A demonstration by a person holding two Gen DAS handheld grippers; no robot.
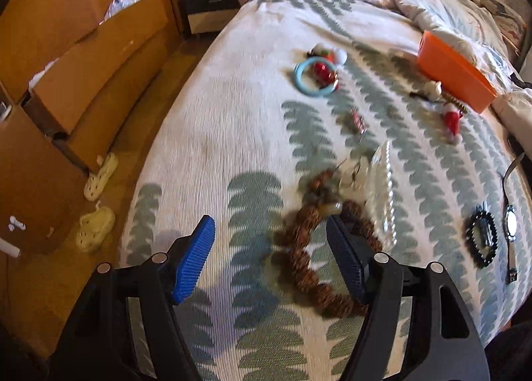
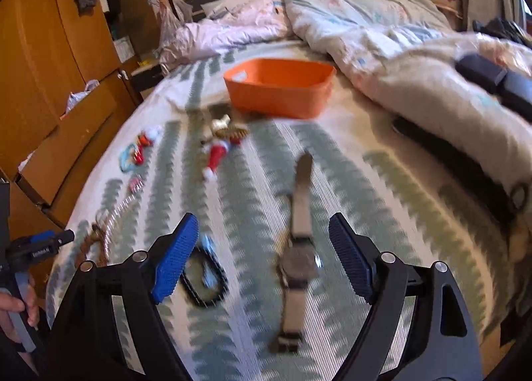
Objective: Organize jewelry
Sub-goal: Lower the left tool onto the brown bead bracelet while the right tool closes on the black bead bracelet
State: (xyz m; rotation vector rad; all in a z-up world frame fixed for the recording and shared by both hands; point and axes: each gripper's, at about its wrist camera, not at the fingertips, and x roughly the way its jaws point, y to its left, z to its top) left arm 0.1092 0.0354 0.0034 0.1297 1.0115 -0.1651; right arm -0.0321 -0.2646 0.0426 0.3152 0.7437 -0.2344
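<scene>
Orange plastic, the bin (image 2: 279, 86) sits at twelve o'clock in the right wrist view, upright on the bedspread (image 2: 365, 181), just in front of the rumpled duvet (image 2: 382, 38). In the left wrist view it shows at two o'clock, seen at a tilt.

The jewelry lies scattered on the bedspread, apart from the bin. A watch (image 2: 299, 264) with a metal band lies stretched out between the right gripper's (image 2: 262, 259) fingers, which stand wide apart and press on nothing. At eight o'clock from the watch, a black bead bracelet (image 2: 206, 281) lies just beside the left finger pad. Nearer the bin, at eleven o'clock, lie a red-and-white trinket (image 2: 217, 155) and a gold piece (image 2: 221, 123); farther out at ten o'clock lie a blue ring (image 2: 128, 156) and red pieces.

The left gripper (image 1: 271, 259) is also open, empty, over a brown braided cord (image 1: 306, 248) that curls on the bedspread; the cord passes beside the right pad, whether touching I cannot tell. A clear ribbed piece (image 1: 382, 194) lies at one o'clock from it. The watch and black bracelet lie at three o'clock in this view.

Wooden cabinets (image 1: 66, 48) fill nine o'clock, with pale clogs (image 1: 99, 178) on the floor below. A hand (image 2: 15, 308) holds the left gripper's handle at the right wrist view's eight o'clock edge.
</scene>
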